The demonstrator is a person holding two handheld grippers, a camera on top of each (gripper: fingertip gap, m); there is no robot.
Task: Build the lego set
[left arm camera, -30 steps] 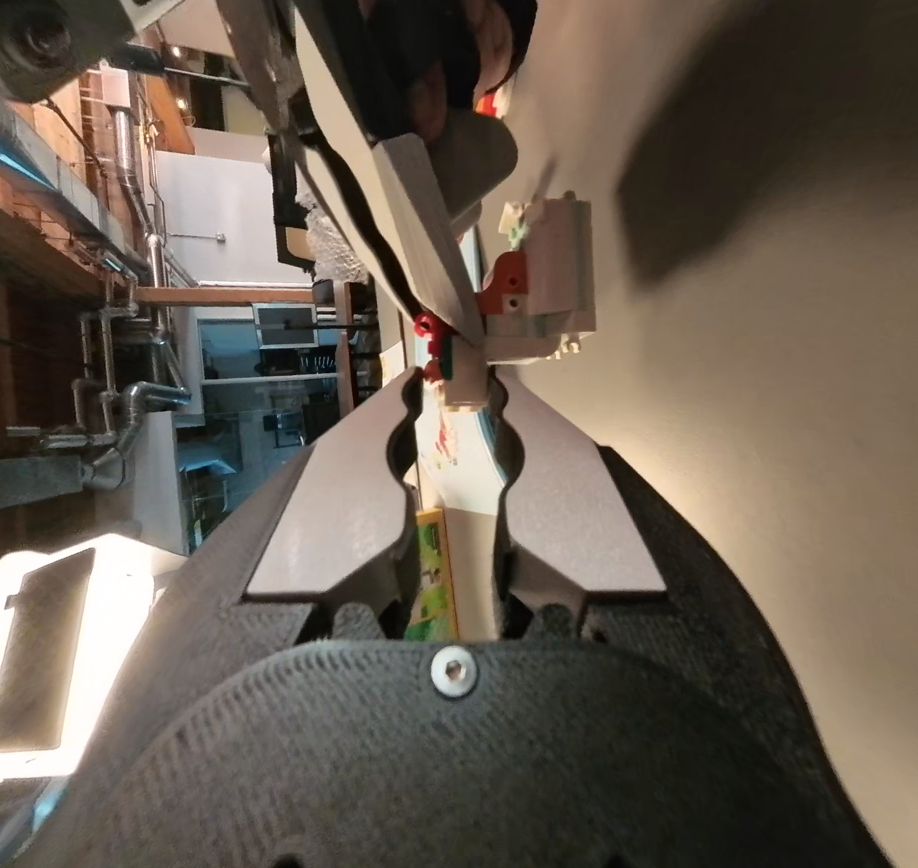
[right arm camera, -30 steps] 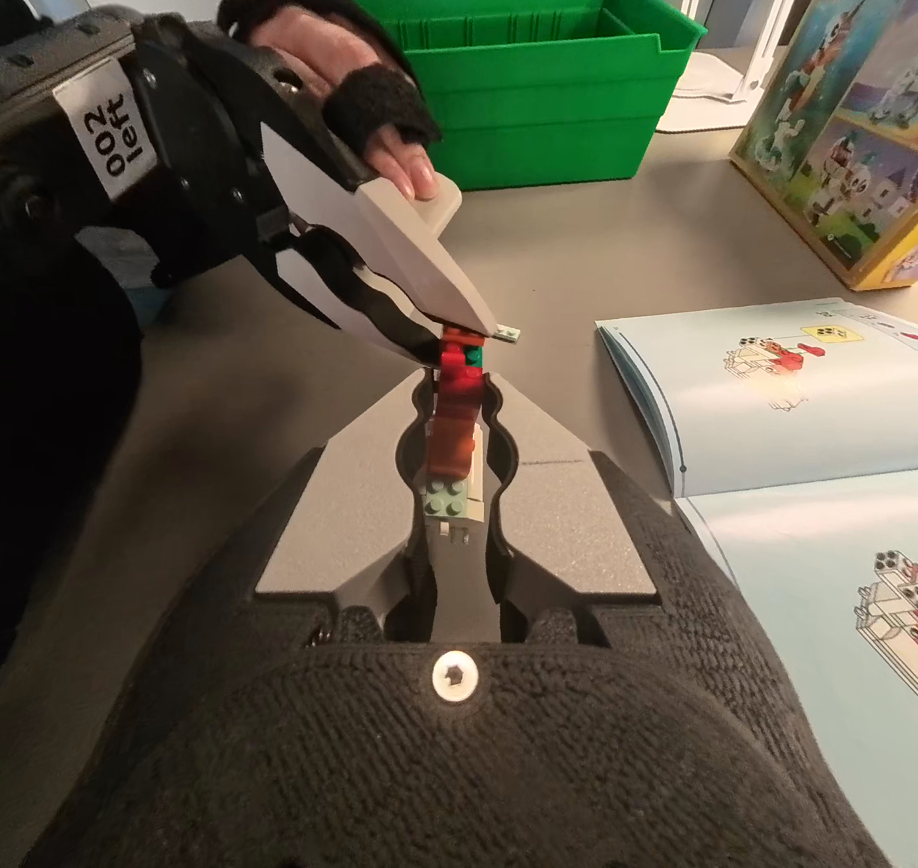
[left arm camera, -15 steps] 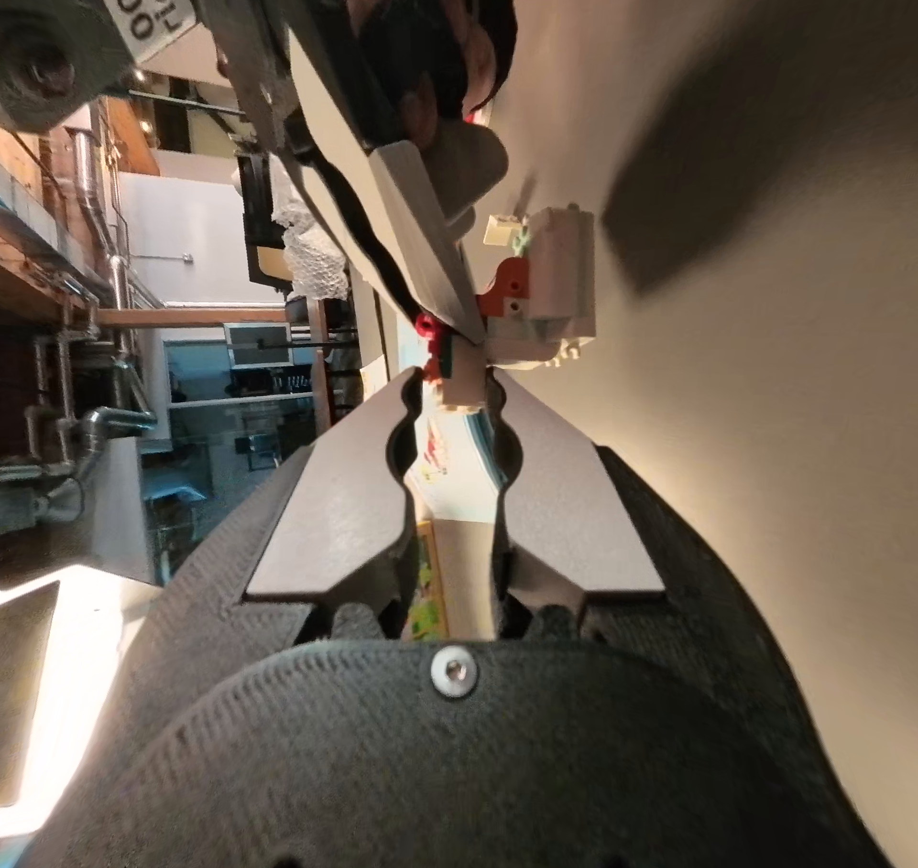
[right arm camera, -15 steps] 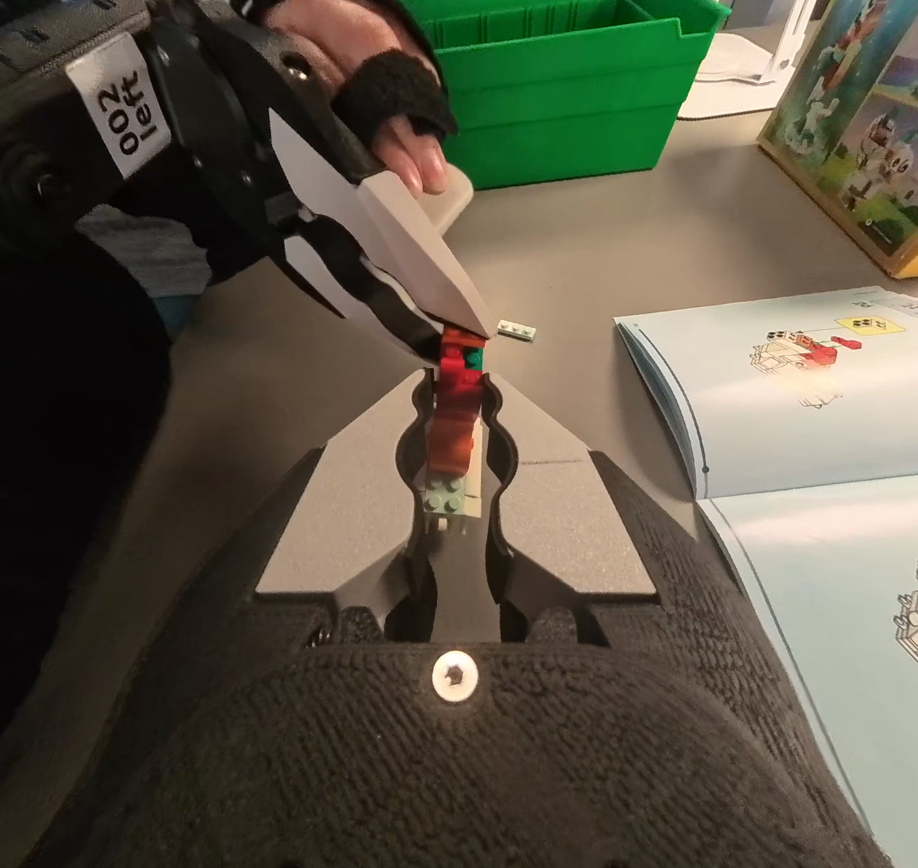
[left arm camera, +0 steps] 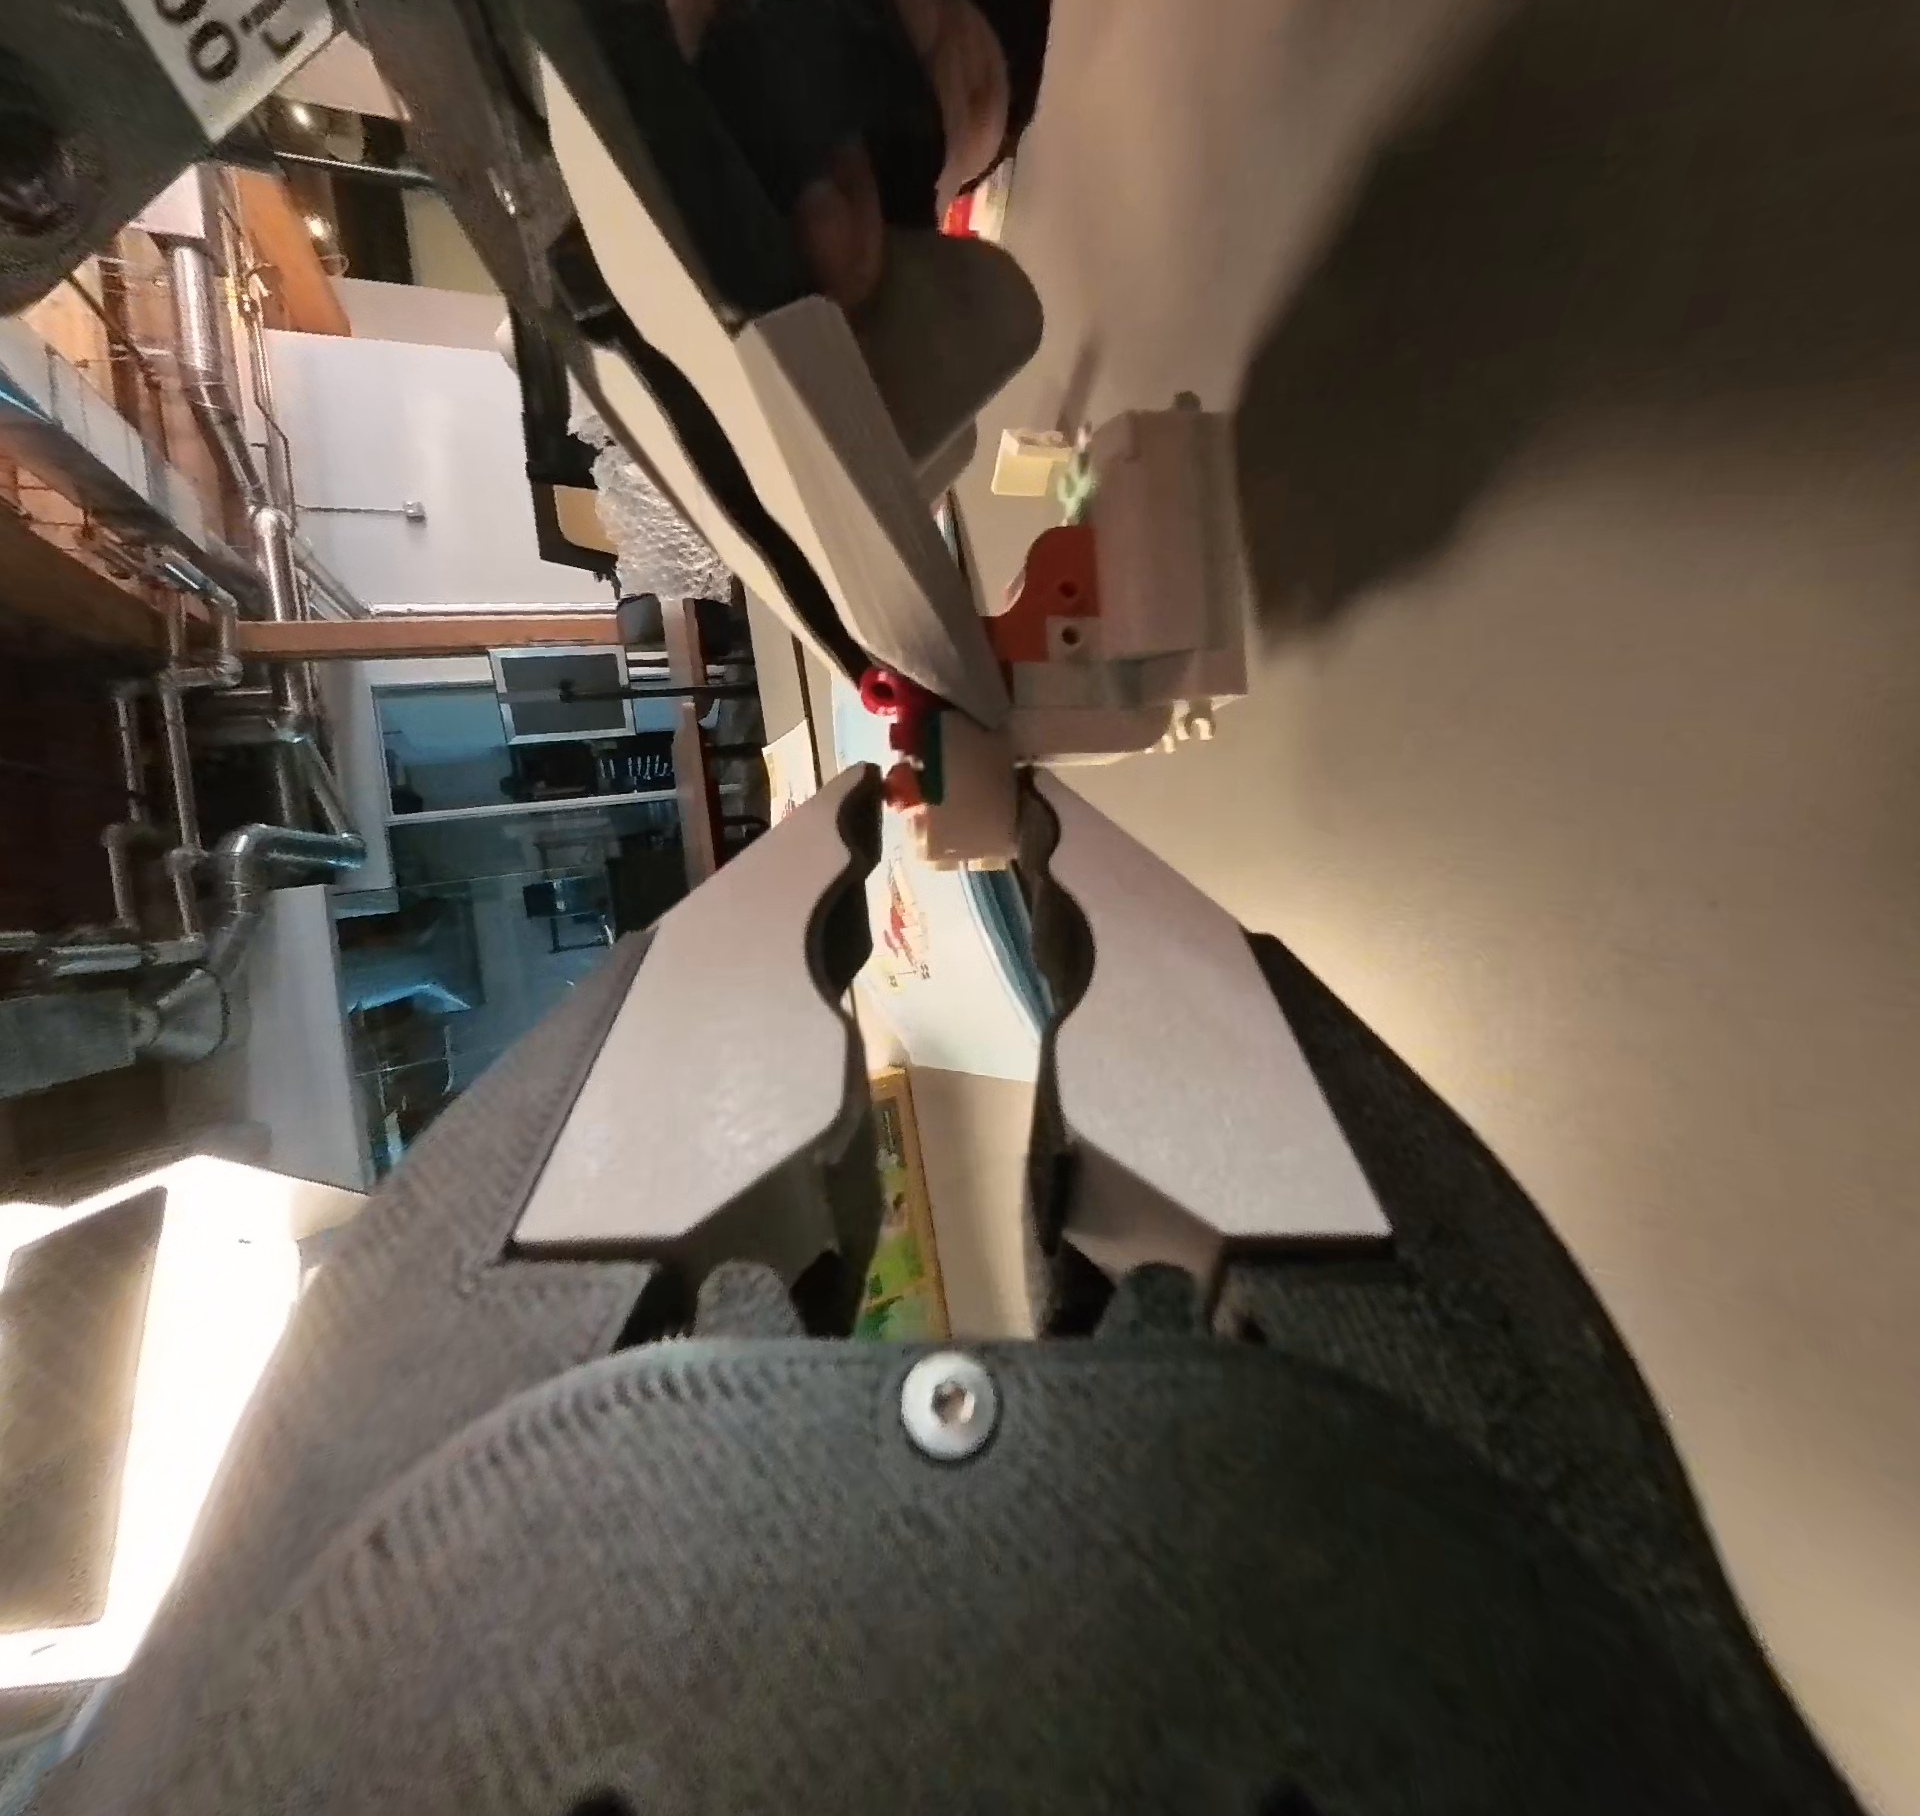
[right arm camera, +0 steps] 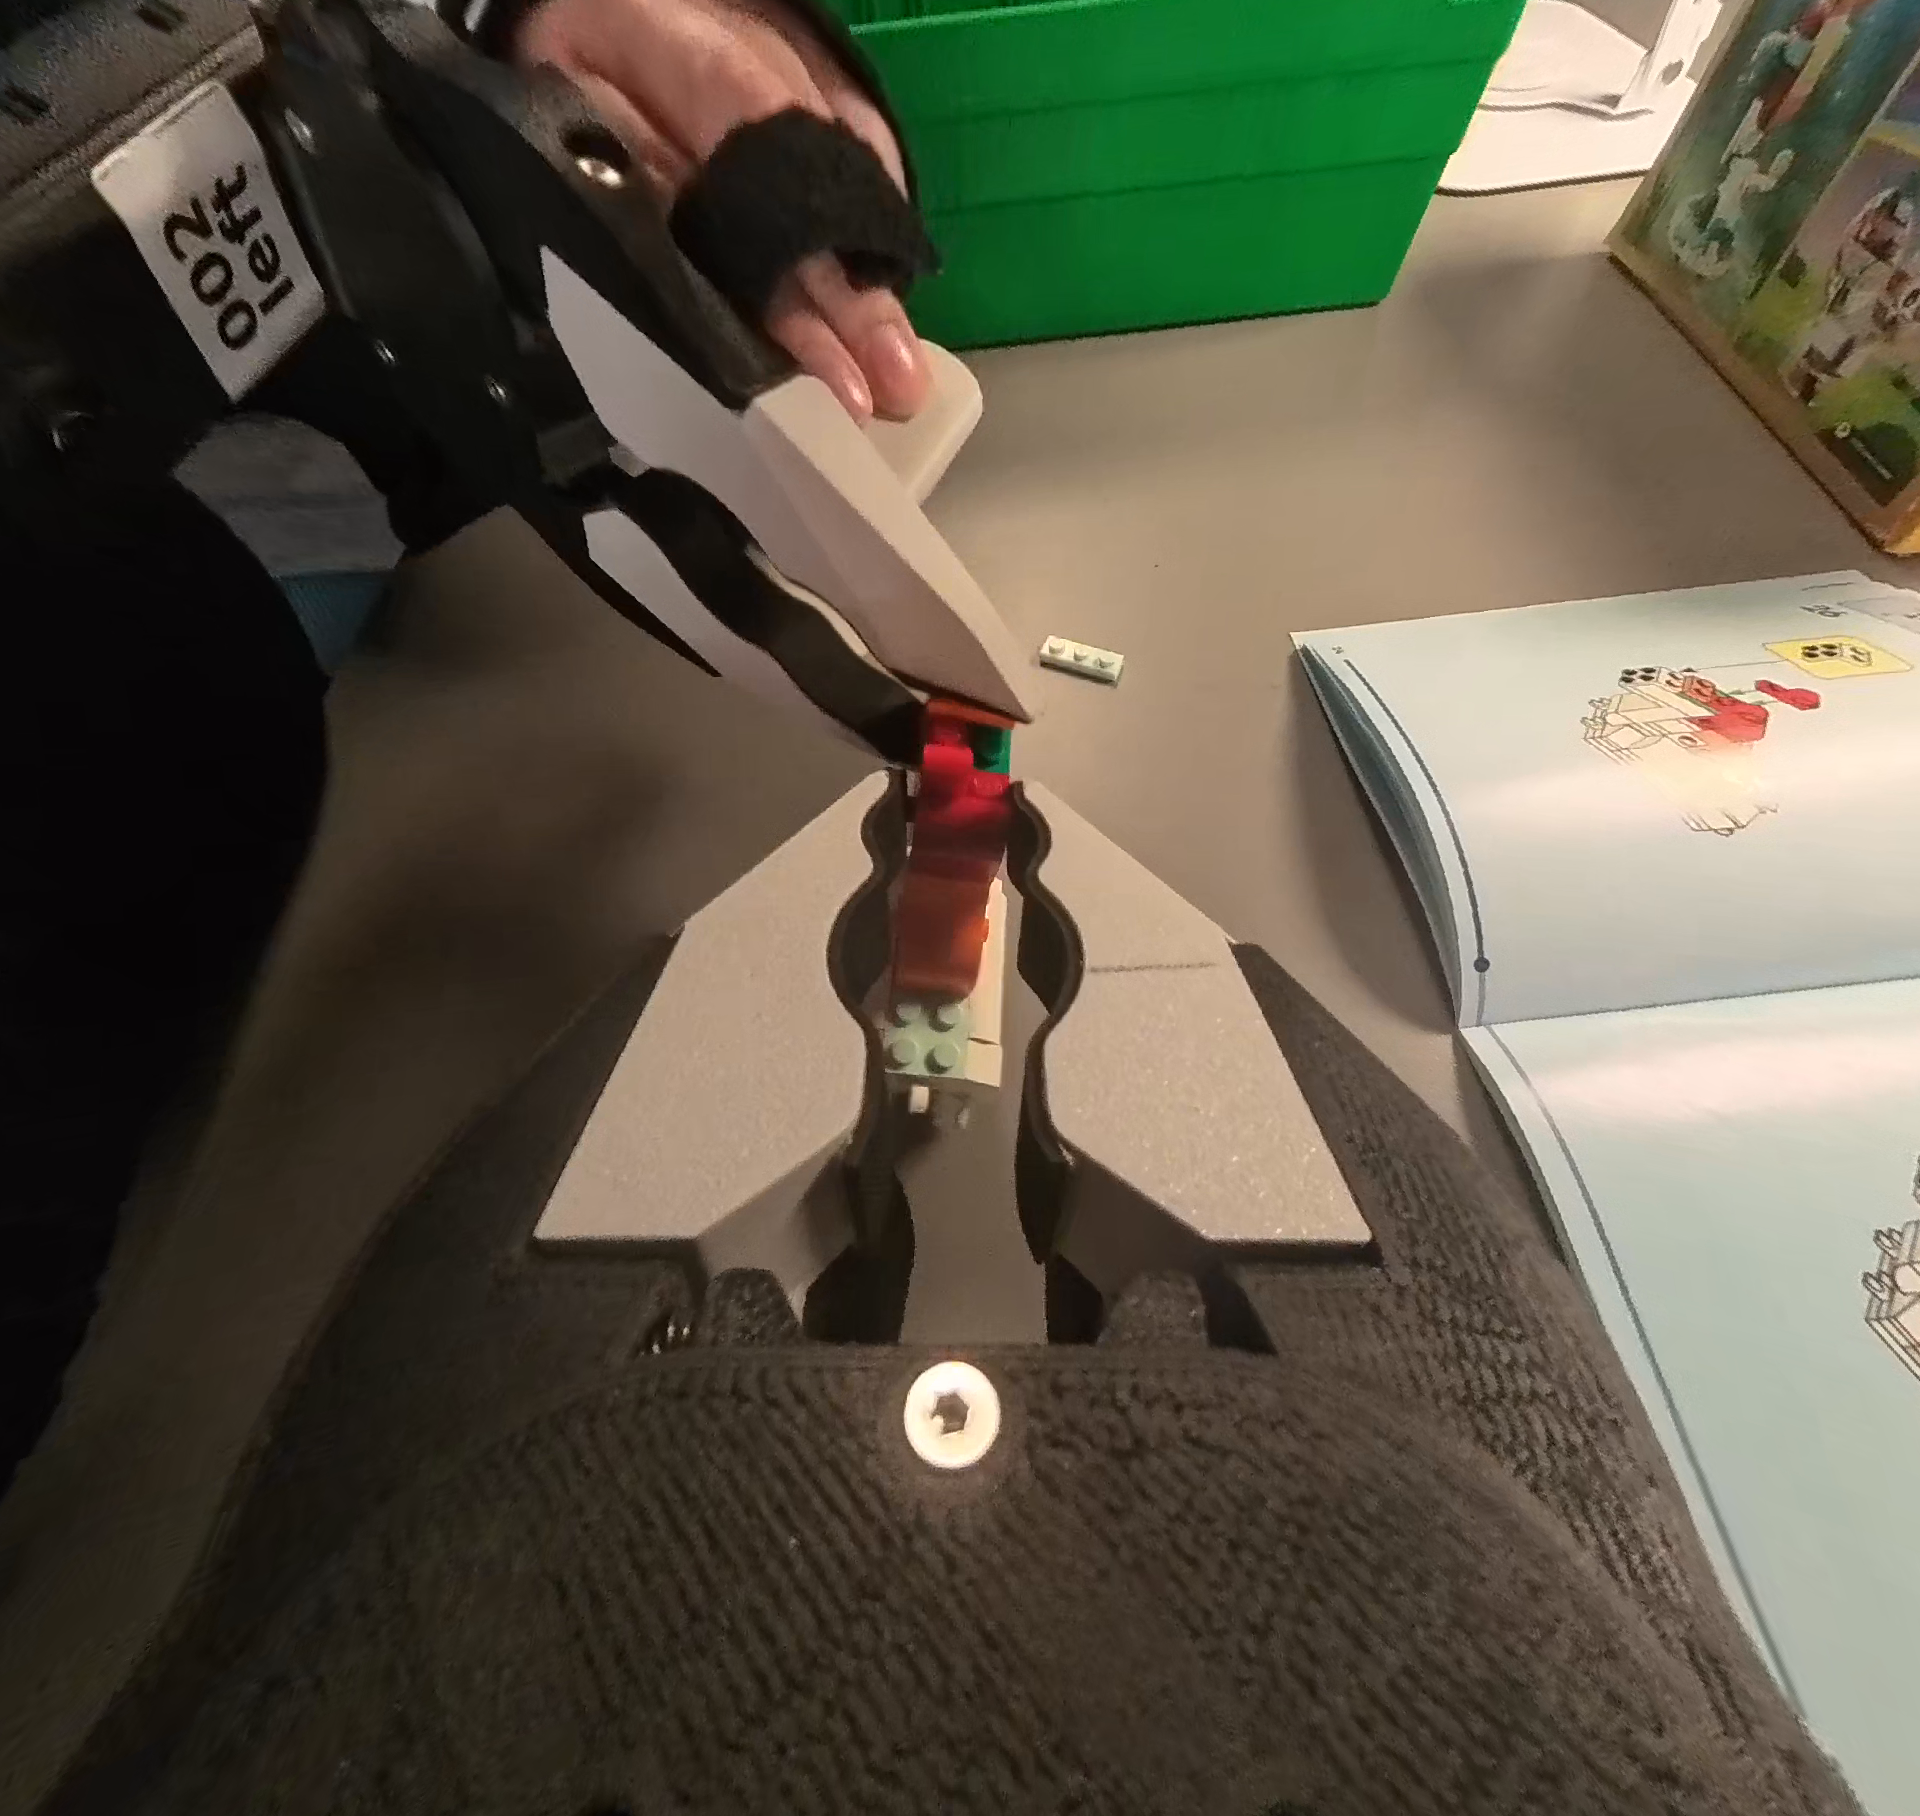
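A small lego build (right arm camera: pixel 940 935) of red, orange, pale green and white bricks sits lengthwise between the fingers of my right gripper (right arm camera: pixel 956 790), which is shut on it above the grey table (right arm camera: pixel 1299 519). My left gripper (right arm camera: pixel 961 722) comes in from the upper left, and its tips are shut on the red and green end of the same build. In the left wrist view my left gripper (left arm camera: pixel 951 790) clamps a white part with red and green bits, and the right gripper (left arm camera: pixel 977 701) holds the white and orange body (left arm camera: pixel 1153 561).
A loose pale green plate (right arm camera: pixel 1084 662) lies on the table just beyond the grippers. An open instruction booklet (right arm camera: pixel 1662 831) lies to the right. A green bin (right arm camera: pixel 1195 104) stands at the back, with a lego box (right arm camera: pixel 1787 208) at the far right. The grippers are tip to tip, or close to it.
Both grippers keep their hold on the build. The joined pair has shifted only slightly against the table.
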